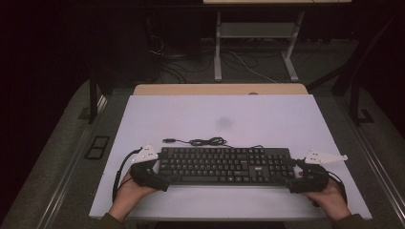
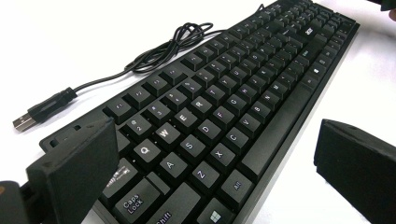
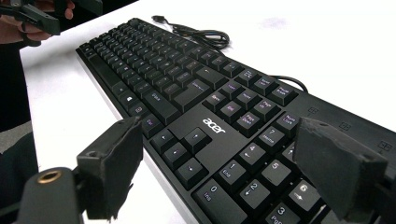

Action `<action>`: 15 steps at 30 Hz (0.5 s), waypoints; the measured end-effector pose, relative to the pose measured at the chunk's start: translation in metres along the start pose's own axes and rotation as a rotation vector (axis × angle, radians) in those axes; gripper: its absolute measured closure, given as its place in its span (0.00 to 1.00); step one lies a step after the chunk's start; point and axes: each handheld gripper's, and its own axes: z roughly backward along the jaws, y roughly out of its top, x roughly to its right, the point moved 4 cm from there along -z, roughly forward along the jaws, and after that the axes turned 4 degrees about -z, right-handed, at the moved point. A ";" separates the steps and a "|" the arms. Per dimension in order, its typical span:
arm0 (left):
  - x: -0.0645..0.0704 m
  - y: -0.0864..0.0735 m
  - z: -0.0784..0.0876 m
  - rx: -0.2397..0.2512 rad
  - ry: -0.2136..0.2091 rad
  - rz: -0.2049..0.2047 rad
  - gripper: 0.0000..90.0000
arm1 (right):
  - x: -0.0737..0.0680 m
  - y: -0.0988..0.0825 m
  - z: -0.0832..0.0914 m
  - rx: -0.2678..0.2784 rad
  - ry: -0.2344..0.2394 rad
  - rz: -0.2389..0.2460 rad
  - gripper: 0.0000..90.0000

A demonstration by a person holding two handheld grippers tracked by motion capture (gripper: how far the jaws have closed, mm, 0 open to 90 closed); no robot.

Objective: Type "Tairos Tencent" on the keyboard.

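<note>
A black Acer keyboard lies across the near part of the white table top. Its black cable is bunched just behind it and ends in a USB plug. My left gripper is at the keyboard's left end, its jaws wide apart with that end between them. One jaw hangs over the back corner; the other stands off the front edge. My right gripper straddles the number-pad end the same way, open.
The white top ends close in front of the hands. Behind it is a wooden table edge, then a dark floor with loose cables and a white desk frame. A faint grey smudge marks the top.
</note>
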 end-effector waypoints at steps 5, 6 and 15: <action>0.000 0.000 0.000 0.003 -0.005 0.000 0.00 | 0.000 0.001 -0.001 0.003 0.001 0.004 0.17; 0.000 0.001 0.000 0.004 -0.006 -0.001 0.00 | 0.000 0.002 -0.002 0.006 0.001 0.004 0.17; 0.000 0.004 -0.002 0.020 -0.004 0.006 0.00 | -0.001 0.006 -0.008 0.018 0.029 0.008 0.17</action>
